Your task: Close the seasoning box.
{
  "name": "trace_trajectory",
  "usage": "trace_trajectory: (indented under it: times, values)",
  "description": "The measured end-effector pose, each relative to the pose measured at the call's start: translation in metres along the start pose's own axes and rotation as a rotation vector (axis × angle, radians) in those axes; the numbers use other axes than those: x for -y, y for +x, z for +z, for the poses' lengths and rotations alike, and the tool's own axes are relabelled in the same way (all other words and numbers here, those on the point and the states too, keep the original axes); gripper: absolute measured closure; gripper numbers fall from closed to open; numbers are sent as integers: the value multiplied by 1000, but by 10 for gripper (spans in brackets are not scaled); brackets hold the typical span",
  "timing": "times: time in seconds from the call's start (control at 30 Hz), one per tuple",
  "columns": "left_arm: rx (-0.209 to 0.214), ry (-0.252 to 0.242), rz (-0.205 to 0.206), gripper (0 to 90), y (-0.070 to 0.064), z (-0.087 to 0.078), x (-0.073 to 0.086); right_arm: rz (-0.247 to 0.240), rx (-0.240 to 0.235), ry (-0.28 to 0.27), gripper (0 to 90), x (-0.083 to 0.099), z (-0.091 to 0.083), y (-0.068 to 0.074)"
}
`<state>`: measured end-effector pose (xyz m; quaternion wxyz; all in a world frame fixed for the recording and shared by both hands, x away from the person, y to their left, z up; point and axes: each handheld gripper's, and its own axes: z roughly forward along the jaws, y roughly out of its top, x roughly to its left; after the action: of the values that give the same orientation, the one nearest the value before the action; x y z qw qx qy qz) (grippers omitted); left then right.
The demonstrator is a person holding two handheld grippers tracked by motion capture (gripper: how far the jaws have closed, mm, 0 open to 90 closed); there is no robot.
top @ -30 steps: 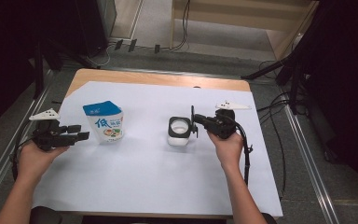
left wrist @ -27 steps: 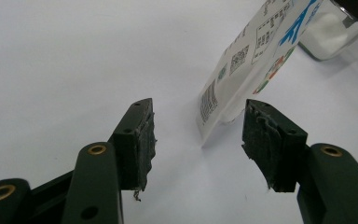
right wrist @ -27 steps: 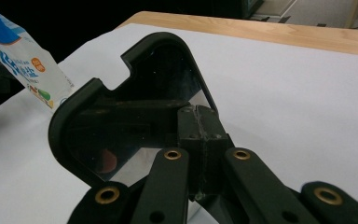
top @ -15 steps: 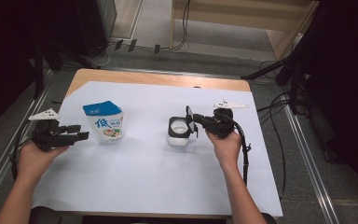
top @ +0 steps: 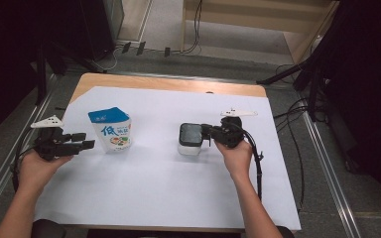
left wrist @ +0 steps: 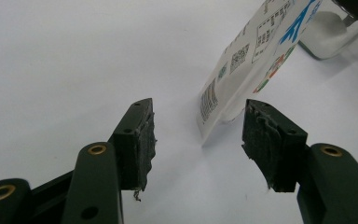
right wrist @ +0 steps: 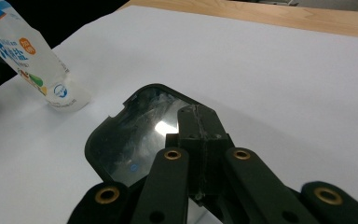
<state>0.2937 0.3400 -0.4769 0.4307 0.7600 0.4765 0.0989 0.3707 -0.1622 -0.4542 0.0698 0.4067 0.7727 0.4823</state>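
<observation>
A white pouch (top: 111, 130) with a blue top and printed label stands on the white sheet left of centre. My left gripper (top: 85, 144) lies just left of it, open; in the left gripper view the pouch (left wrist: 242, 60) stands a little ahead of the open gripper (left wrist: 198, 133), untouched. A clear square container (top: 190, 147) sits at the middle with a black lid (top: 190, 133) lying flat on it. My right gripper (top: 209, 133) comes in from the right. In the right gripper view the gripper (right wrist: 198, 119) is shut on the near edge of the lid (right wrist: 130, 135).
A large white paper sheet (top: 154, 193) covers most of the wooden table (top: 168, 83). A cable (top: 256, 163) trails from the right gripper along the person's forearm. Metal rails run along both sides of the table, and cables lie on the floor beyond.
The right gripper has tipped the black lid from upright down flat onto the container, covering its opening. The left gripper and the pouch have stayed put.
</observation>
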Motion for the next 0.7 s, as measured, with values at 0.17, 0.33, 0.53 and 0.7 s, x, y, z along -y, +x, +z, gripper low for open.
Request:
trace_trajectory:
  times: [0.17, 0.33, 0.53, 0.7]
  values:
    - [1, -3, -3, 448, -1, 0, 0, -9, -1, -6, 900, -1, -1, 1]
    - [1, 0, 0, 448, -1, 1, 0, -13, 5, -30, 883, -3, -8, 0]
    - [4, 3, 4, 448, -2, 2, 0, -23, 23, -46, 787, -4, -13, -1]
    - [8, 8, 7, 448, -2, 2, 0, -42, 50, -62, 670, -4, -18, -5]
